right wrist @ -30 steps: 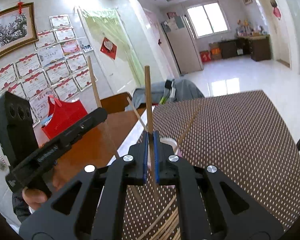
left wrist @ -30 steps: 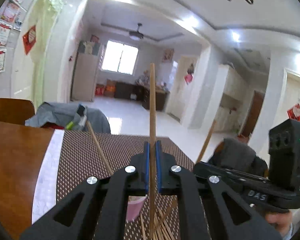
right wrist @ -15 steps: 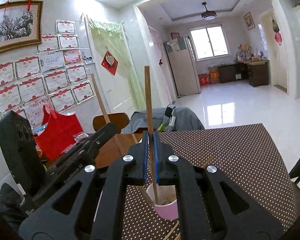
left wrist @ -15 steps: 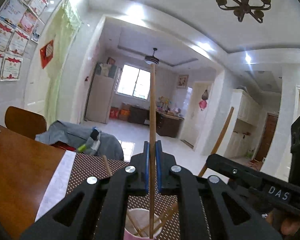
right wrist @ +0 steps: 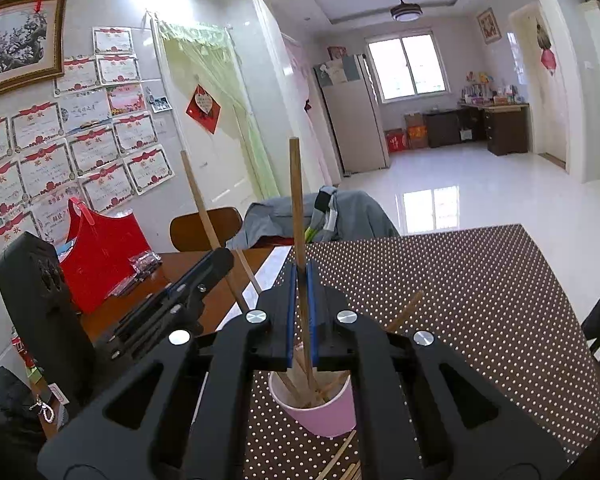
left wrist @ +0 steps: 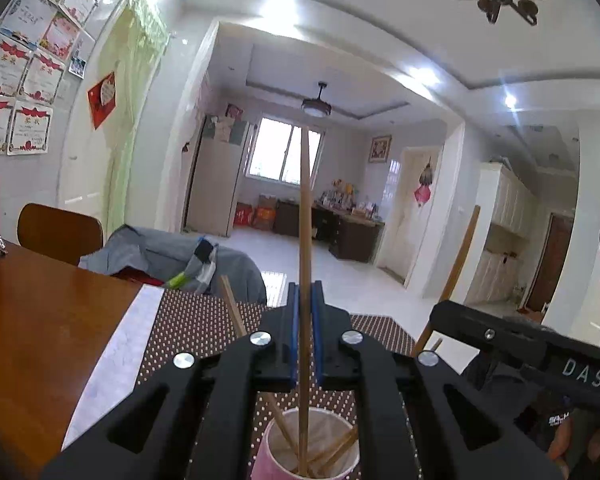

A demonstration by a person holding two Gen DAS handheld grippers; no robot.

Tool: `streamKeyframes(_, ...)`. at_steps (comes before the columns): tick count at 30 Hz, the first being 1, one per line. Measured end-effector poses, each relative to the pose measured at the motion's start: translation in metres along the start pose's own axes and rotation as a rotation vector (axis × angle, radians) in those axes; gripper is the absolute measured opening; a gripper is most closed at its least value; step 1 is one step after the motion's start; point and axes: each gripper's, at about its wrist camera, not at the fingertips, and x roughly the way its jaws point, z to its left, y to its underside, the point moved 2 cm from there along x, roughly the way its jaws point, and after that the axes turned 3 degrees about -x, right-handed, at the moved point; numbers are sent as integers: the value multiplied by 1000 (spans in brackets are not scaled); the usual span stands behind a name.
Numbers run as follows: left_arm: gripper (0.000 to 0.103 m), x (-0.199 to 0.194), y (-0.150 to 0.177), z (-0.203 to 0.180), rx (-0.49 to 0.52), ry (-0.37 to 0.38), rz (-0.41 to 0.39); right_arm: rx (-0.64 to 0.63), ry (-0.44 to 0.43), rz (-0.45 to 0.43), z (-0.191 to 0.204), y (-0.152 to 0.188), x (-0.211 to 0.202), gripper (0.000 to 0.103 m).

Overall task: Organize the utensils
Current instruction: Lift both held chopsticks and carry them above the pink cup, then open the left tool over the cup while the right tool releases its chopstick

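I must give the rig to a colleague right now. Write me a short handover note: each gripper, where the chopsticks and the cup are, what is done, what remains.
Left gripper: shut on one upright wooden chopstick, lower end inside the pink paper cup.
Right gripper: shut on another wooden chopstick, lower end also in the cup.
The cup stands on the brown dotted mat.
Done: several chopsticks already lean in the cup.
Left: release both held chopsticks, then collect the loose chopsticks lying on the mat near the cup.

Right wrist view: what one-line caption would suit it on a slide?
Right gripper holds a wooden chopstick upright, its lower end inside a pink paper cup of chopsticks on a brown dotted placemat.
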Motion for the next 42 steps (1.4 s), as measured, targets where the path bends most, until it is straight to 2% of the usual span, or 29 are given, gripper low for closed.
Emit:
streamKeyframes(6,8,2,6,1,4,10,39,10,-5,29,-1,9,7,6)
streamKeyframes(9,26,2,8,1,3,6,49,12,-5,39,-2,13,9,6)
streamKeyframes(17,27,-4,12,2,15,-8,72,21,8,61,-3,22,10,6)
streamKeyframes(19,31,-6,13,2,24,-11,81,24,11,66,-4,24,11,6)
streamKeyframes(36,39,-21,23,-7,83,-35,131,37,49,102,-7,40,10,7)
streamKeyframes(38,39,-24,24,-7,84,-39,136,36,58,105,-7,42,8,11)
streamKeyframes(42,41,-30,25,-11,89,-38,141,42,68,98,-9,46,2,35)
